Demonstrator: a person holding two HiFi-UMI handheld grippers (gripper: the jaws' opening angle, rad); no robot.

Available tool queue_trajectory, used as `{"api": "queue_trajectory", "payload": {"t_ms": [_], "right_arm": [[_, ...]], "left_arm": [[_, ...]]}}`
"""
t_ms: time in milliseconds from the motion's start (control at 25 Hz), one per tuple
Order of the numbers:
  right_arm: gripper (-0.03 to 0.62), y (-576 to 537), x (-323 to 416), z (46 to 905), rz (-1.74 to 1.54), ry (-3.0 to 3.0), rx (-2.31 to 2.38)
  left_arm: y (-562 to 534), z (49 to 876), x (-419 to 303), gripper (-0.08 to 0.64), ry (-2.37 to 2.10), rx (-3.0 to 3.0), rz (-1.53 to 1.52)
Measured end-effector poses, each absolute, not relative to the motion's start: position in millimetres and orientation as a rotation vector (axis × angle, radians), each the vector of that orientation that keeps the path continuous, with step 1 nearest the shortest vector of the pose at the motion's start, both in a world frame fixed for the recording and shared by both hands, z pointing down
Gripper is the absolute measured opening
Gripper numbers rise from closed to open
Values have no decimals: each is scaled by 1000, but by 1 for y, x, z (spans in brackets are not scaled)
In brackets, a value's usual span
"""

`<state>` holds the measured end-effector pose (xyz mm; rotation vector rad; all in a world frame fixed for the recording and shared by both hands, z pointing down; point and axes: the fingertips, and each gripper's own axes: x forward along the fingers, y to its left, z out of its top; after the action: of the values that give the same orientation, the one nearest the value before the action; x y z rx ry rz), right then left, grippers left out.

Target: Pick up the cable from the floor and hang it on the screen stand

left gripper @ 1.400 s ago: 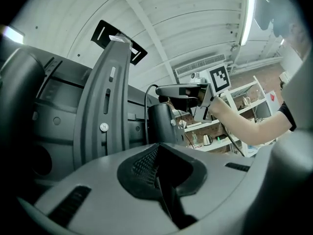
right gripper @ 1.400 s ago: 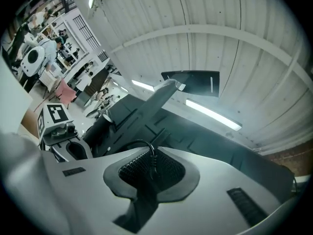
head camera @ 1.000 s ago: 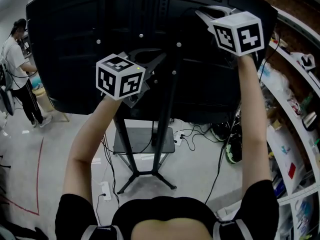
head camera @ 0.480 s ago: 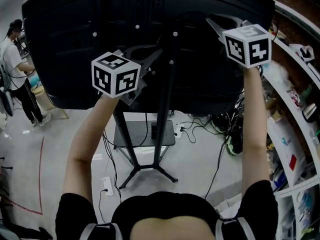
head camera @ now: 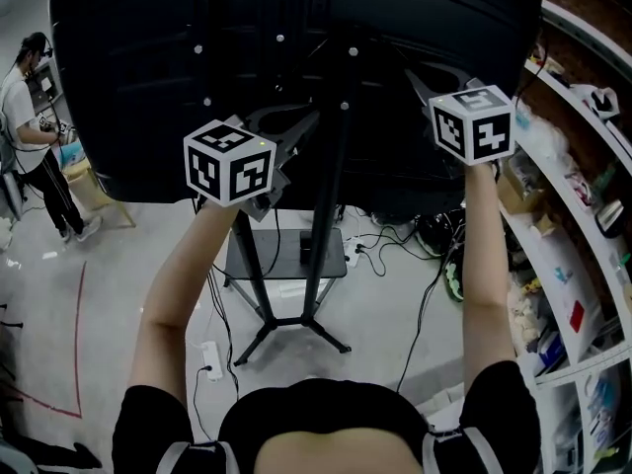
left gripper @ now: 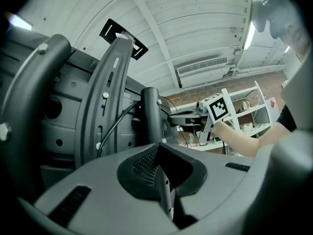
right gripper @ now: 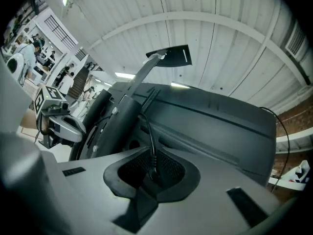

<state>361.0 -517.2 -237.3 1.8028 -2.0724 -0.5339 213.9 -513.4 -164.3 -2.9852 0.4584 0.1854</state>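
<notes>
Grips thin black cable (right gripper: 150,146) by its end in right hand-held gripper (right gripper: 152,173), jaws pinched on it; leads up and ahead toward screen stand (right gripper: 112,121) just beyond. Holds left hand-held gripper (left gripper: 161,148) closed, raised close before same stand.

Bright ceiling, murky foreground
Strip light (left gripper: 250,26) glares above the left tongs (left gripper: 159,148); screen back (head camera: 296,57) beyond them underexposed; edges fisheye-bent.
</notes>
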Motion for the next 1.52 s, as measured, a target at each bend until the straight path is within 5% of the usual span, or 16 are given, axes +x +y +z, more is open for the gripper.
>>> {"api": "queue_trajectory", "payload": {"t_ms": [1000, 1360, 1520], "right_arm": [[75, -528, 310, -183, -570, -2255, 1889], [215, -493, 307, -171, -717, -2148, 2057], [219, -464, 317, -159, -682, -2142, 2130]], "left_arm": [[-484, -79, 197, 8, 483, -3064, 178], [-455, -60, 174, 8, 508, -3062, 175], [-433, -59, 168, 8, 519, -3062, 172]]}}
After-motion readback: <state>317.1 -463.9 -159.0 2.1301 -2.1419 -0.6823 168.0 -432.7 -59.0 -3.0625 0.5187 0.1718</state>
